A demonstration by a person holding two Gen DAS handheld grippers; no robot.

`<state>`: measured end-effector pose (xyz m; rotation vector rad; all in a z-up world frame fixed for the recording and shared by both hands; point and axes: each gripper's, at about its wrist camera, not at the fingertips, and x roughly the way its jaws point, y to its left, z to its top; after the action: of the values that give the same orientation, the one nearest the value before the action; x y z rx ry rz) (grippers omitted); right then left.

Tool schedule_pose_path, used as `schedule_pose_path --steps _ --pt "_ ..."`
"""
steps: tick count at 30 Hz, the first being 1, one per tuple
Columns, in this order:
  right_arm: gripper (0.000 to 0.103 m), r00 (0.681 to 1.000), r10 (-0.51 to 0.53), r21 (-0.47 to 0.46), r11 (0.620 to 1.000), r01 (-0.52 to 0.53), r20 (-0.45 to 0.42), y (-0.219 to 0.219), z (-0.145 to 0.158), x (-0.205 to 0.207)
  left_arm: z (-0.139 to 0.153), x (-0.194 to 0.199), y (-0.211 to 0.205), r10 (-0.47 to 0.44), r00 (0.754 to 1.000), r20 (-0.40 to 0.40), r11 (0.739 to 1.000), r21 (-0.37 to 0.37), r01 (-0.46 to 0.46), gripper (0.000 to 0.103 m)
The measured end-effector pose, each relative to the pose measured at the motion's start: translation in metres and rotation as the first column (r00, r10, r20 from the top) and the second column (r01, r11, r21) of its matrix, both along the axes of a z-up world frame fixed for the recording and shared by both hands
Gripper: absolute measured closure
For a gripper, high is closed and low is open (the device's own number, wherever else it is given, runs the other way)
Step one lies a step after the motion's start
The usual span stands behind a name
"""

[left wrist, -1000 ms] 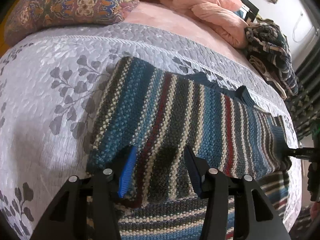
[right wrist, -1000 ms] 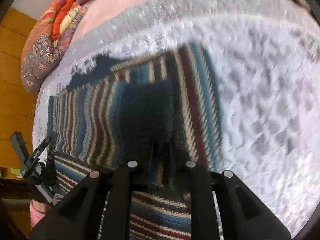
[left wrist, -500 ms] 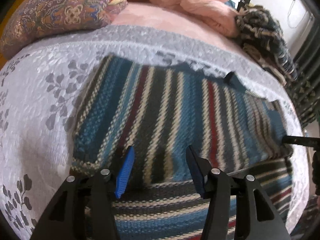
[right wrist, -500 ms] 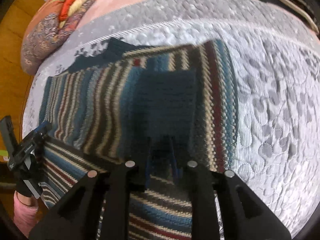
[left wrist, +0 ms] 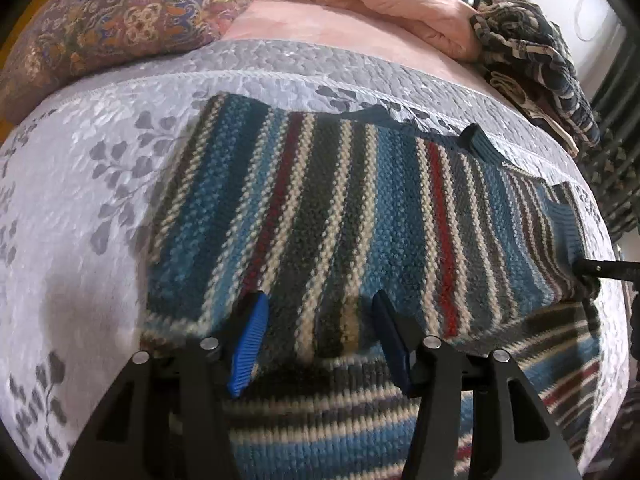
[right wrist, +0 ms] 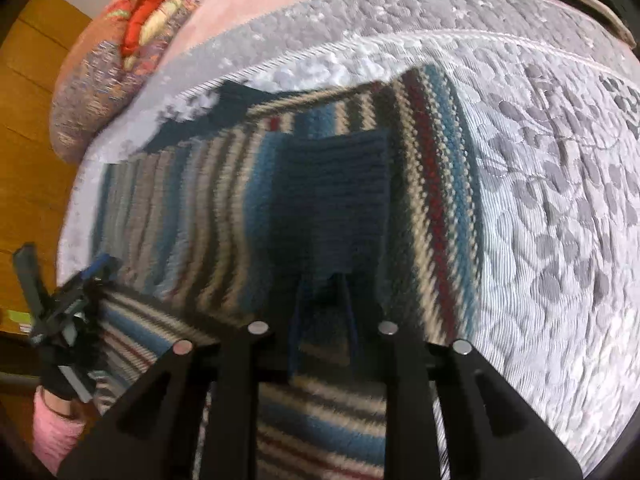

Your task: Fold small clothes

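Note:
A striped knit sweater (left wrist: 340,208) in blue, cream, grey and red lies folded on a grey quilted bedspread (left wrist: 80,200). My left gripper (left wrist: 316,336) hovers open over the near edge of the folded layer, its blue pads on either side of a dark stripe. In the right wrist view the same sweater (right wrist: 200,208) shows a dark blue ribbed sleeve cuff (right wrist: 336,200) laid on top. My right gripper (right wrist: 323,300) is shut on the near end of that sleeve. Its tip (left wrist: 588,272) also shows at the sweater's right edge, and the left gripper (right wrist: 92,276) shows at the sweater's left edge.
A patterned pillow (left wrist: 100,28) lies at the far left, a pink blanket (left wrist: 400,0) behind, and a heap of dark patterned clothes (left wrist: 536,64) at the far right. A hand in a black glove and pink sleeve (right wrist: 52,428) holds the left gripper. Bare bedspread (right wrist: 540,200) lies right of the sweater.
The folded top layer has settled flatter on the bed. The left gripper stays open at its near edge, and the right gripper keeps its hold on the sleeve with little shift.

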<state>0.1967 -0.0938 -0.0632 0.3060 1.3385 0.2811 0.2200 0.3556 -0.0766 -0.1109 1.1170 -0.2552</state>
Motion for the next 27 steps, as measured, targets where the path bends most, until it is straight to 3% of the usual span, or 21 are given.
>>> schedule_pose_path --steps 3,6,8,10,16,22,25,27 --pt "0.079 0.999 0.015 0.005 1.0 -0.016 0.032 -0.003 0.033 -0.021 0.023 -0.023 0.005 0.011 1.0 -0.027 0.999 0.048 -0.01 0.048" --pt "0.072 1.0 0.023 -0.005 1.0 -0.023 0.008 -0.006 0.055 -0.053 0.038 -0.051 0.015 0.016 0.998 -0.062 1.0 0.011 -0.015 0.04" --pt "0.06 0.999 0.034 -0.013 0.999 -0.035 -0.02 -0.006 0.064 -0.084 0.043 -0.081 0.023 0.028 0.992 -0.123 0.999 0.04 -0.024 0.037" --pt "0.059 0.998 0.053 0.012 0.999 -0.052 -0.046 -0.006 0.069 -0.12 0.044 -0.11 0.033 0.042 0.984 -0.176 0.998 0.043 -0.035 0.035" --pt "0.056 0.979 0.079 0.018 0.997 -0.077 -0.186 -0.001 0.056 -0.21 0.034 -0.184 0.059 0.109 0.938 -0.33 0.992 0.102 -0.079 0.034" --pt "0.053 0.952 -0.012 0.094 0.995 0.043 -0.305 -0.006 0.037 -0.265 0.016 -0.226 0.073 0.186 0.885 -0.428 0.981 0.126 -0.146 0.033" --pt "0.053 0.938 -0.025 0.072 0.996 0.053 -0.346 -0.003 0.022 -0.286 0.004 -0.239 0.08 0.214 0.861 -0.461 0.975 0.148 -0.163 0.034" --pt "0.053 0.928 -0.017 0.059 0.997 0.042 -0.372 0.002 0.012 -0.297 0.0 -0.243 0.085 0.232 0.864 -0.447 0.969 0.181 -0.167 0.034"
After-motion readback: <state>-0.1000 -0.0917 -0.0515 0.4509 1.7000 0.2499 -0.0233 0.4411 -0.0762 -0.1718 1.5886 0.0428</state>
